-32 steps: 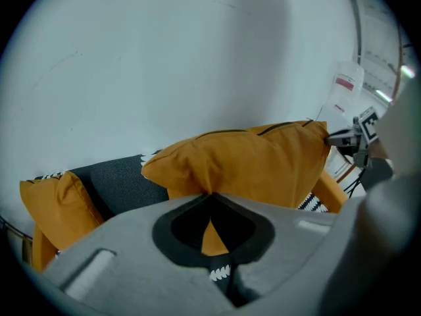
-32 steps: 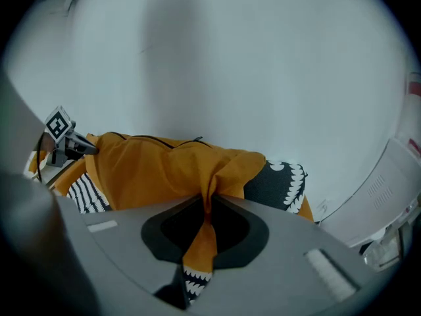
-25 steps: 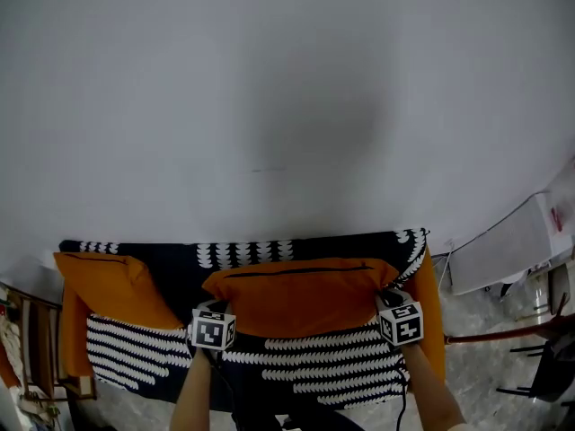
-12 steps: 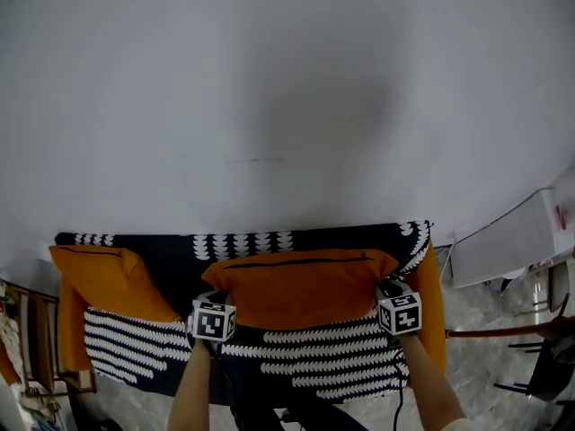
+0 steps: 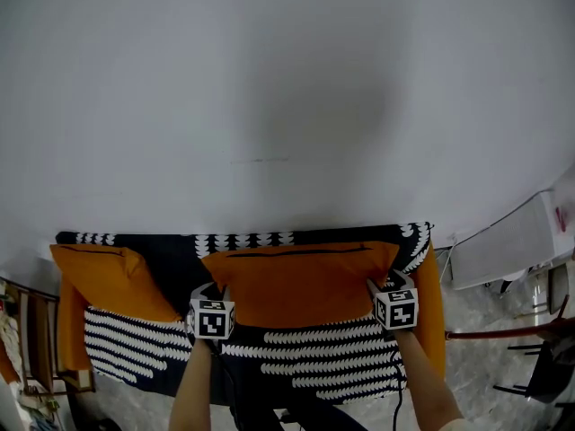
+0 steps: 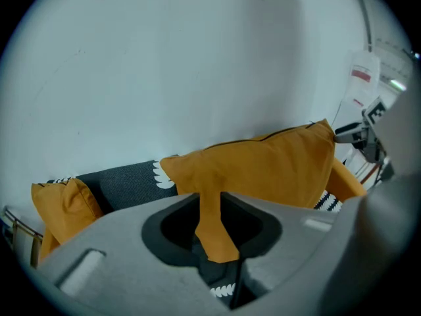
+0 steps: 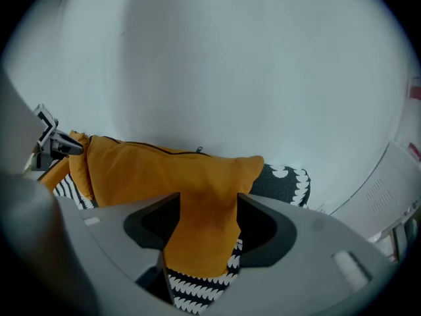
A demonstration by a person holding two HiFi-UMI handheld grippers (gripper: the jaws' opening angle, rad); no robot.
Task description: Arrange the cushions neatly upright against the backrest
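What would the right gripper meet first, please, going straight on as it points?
The orange fabric cushion: its corner lies between the jaws of the right gripper, which have just been opening.

You have two orange cushions on show: the middle cushion (image 5: 296,281) and the left cushion (image 5: 108,281). There is one sofa (image 5: 68,330), with one black-and-white patterned cover (image 5: 314,362) over it. An orange strip shows at each end of the sofa, two in all; whether they are cushions or its arms you cannot tell. You hold two grippers, the left gripper (image 5: 208,293) and the right gripper (image 5: 375,287), each with one marker cube. One white box-like unit (image 5: 508,250) stands at the right.
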